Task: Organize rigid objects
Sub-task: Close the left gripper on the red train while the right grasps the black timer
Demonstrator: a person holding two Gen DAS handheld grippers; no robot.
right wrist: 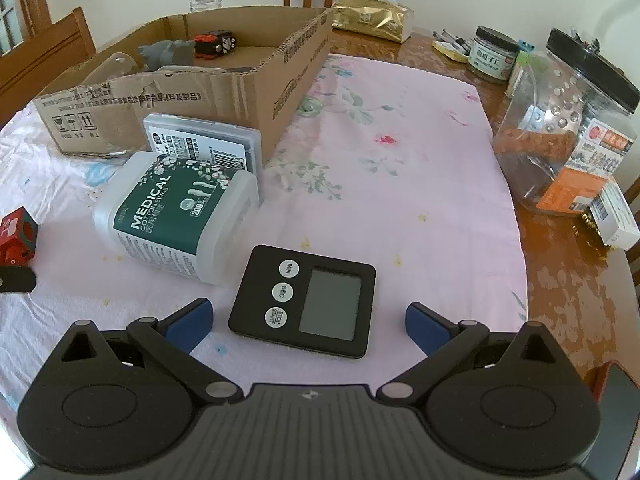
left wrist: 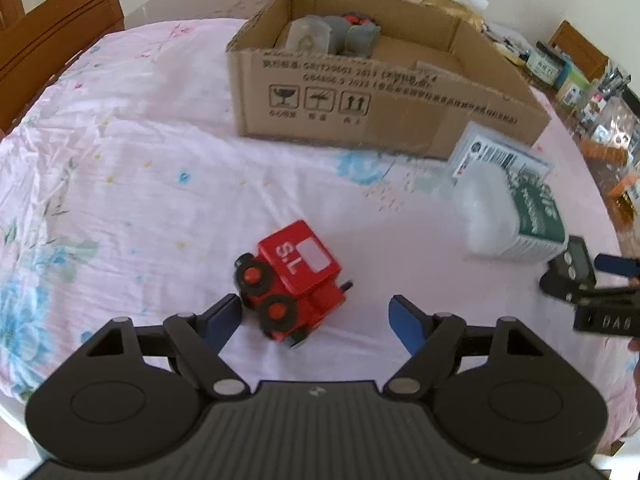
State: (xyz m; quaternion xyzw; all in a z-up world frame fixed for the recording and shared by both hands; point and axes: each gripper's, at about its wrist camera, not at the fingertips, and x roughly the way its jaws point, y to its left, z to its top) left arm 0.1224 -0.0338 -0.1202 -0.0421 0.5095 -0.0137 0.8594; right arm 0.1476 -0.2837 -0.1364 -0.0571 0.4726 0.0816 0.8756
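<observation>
Left wrist view: left gripper (left wrist: 316,316) spread wide, nothing held. Red toy train (left wrist: 290,282) lies tipped on its side just ahead, between the fingers, nearer the left pad (left wrist: 224,320), possibly touching it, can't tell. Cardboard box (left wrist: 384,92) further ahead, some grey and red items inside. Cotton swab tub (left wrist: 516,216) ahead-right, on its side, blurred. Right gripper (left wrist: 600,296) at far right edge.

Right wrist view: right gripper (right wrist: 308,326) wide apart, empty. Black timer (right wrist: 306,300) lies flat on the cloth (right wrist: 400,184) right between the fingers, face up, untouched. Tub (right wrist: 176,216) ahead-left of it, a flat plastic case (right wrist: 204,144) behind the tub against the box (right wrist: 224,92). Train (right wrist: 16,236) at far left edge. Jars (right wrist: 568,128) off to the right.
</observation>
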